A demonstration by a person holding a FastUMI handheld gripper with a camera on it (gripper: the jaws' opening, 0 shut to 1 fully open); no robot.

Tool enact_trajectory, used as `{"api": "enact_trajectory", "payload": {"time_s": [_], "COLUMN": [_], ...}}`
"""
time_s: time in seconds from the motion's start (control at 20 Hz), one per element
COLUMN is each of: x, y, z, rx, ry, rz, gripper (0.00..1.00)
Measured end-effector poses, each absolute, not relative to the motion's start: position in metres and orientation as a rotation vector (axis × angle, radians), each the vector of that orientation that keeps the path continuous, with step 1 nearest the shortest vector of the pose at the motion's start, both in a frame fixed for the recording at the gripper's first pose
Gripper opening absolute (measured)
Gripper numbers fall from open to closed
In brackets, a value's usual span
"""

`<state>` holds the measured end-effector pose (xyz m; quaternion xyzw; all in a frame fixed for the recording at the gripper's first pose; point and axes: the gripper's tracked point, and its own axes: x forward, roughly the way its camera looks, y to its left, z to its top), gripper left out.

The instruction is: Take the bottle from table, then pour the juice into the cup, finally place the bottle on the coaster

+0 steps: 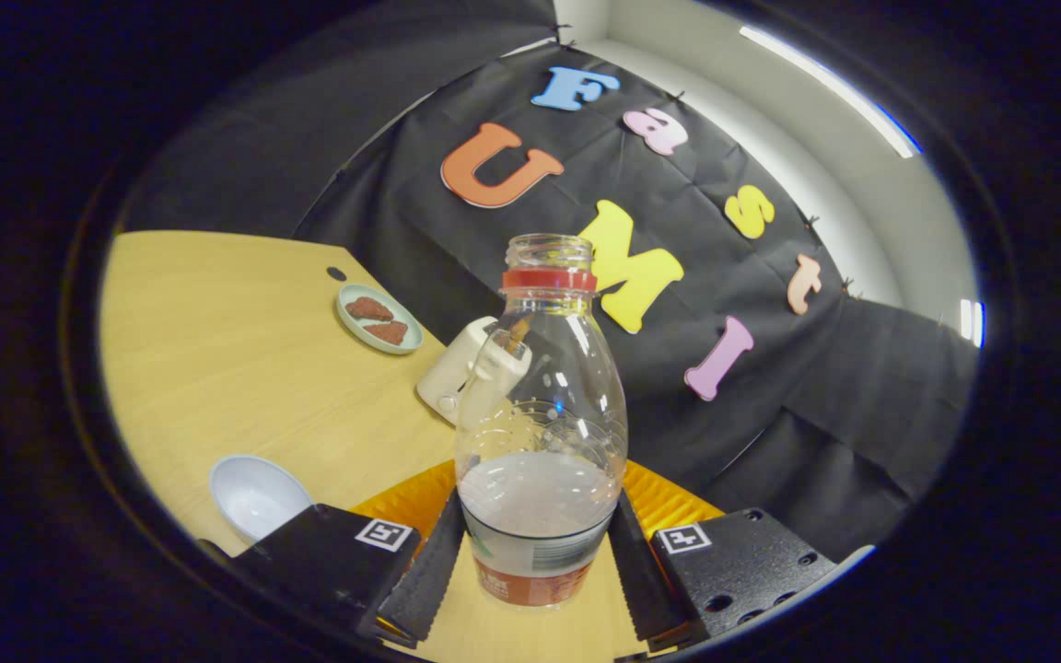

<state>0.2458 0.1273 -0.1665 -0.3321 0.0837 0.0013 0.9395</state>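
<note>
The bottle [540, 433] stood upright between the two fingers [432, 562] of the gripper [538, 564], open-mouthed, with a red ring at its neck and a low level of pale juice near its label. Both fingers pressed on its lower body, so the claw was closed on it, above the wooden table [236, 359]. An orange ribbed mat, probably the coaster [669, 502], lay just behind the bottle. The cup [257, 497] sat near on the left, well clear of the fingers. To pour well, I judged the grip should hold firm low on the bottle, and the mouth should tip slowly over the cup. Farther off stood a toaster [466, 368] and a plate [378, 318] with two brown pieces; the toaster might crowd a wide swing.
</note>
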Motion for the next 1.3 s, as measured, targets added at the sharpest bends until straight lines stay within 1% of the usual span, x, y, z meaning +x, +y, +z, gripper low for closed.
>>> {"api": "enact_trajectory", "payload": {"time_s": [0.2, 0.4, 0.55, 1.0, 1.3], "x": [0.267, 0.297, 0.312, 0.362, 0.371], "y": [0.140, 0.146, 0.142, 0.134, 0.114], "z": [-0.169, -0.187, -0.186, -0.236, -0.263], "rx": [-0.424, -0.291, -0.226, -0.145, -0.128], "ry": [0.166, 0.158, 0.102, 0.138, 0.159], "rz": [0.027, 0.026, 0.009, 0.005, -0.040], "gripper": [0.82, 0.82, 0.83, 0.83, 0.84]}}
